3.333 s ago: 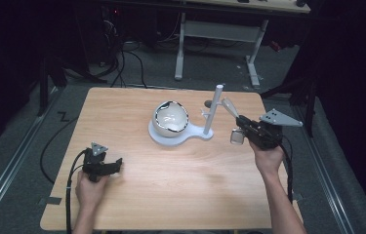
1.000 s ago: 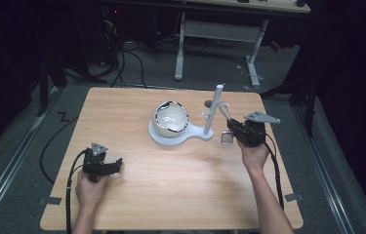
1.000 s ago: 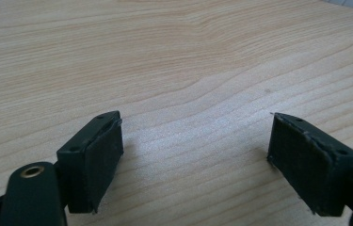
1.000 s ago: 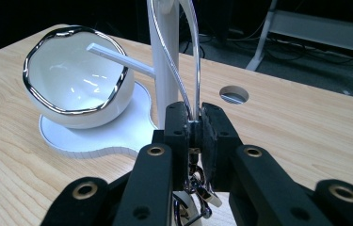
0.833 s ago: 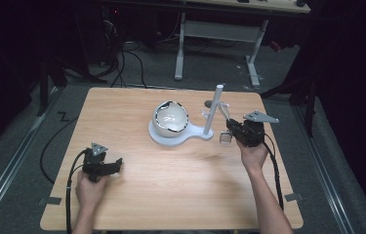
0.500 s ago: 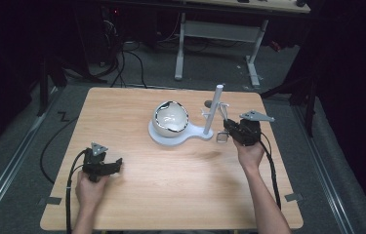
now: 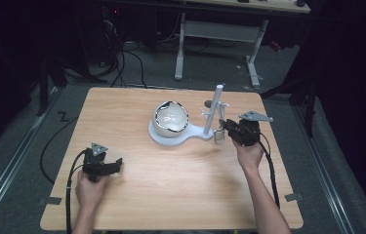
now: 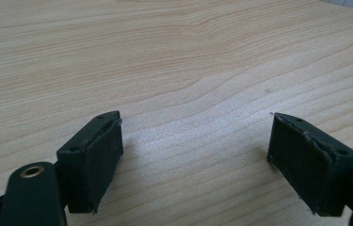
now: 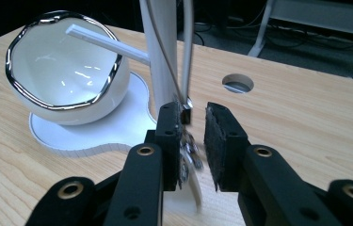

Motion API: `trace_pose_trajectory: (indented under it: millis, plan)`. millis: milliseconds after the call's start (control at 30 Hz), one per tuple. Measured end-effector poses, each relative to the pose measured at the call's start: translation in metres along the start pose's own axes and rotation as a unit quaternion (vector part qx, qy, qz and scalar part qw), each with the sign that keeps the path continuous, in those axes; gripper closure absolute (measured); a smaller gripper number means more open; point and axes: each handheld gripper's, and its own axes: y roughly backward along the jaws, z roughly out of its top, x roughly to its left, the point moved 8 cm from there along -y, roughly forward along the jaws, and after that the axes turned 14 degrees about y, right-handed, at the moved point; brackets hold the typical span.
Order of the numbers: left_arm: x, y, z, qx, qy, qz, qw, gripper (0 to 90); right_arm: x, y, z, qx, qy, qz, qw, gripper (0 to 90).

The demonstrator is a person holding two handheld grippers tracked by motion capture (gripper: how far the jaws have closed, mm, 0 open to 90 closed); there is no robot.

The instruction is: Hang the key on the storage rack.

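Right gripper (image 9: 194, 127), by the white stand (image 7: 213, 117) near the table's (image 7: 180, 195) right edge: jaws just opening, slim metal piece (image 9: 186, 61) between. Left gripper (image 8: 195, 155) near front-left corner: jaws apart, empty.

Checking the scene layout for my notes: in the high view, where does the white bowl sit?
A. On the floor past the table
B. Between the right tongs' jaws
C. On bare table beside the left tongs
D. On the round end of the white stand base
D: the white bowl rests on the round end of the white stand base, left of the upright post.
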Motion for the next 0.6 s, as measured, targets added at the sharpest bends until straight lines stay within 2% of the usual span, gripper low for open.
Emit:
trace_pose_trajectory:
  millis: [300, 600]
  plan:
    - [0.000, 0.000, 0.000, 0.000, 0.000, 0.000, 1.0000, 18.8, -0.007, 0.017, -0.004, -0.010, -0.011, -0.003, 0.9999, 61.2]
    - [0.000, 0.000, 0.000, 0.000, 0.000, 0.000, 1.0000, 18.9, -0.012, 0.035, -0.006, -0.020, -0.013, -0.007, 0.9997, 56.5]
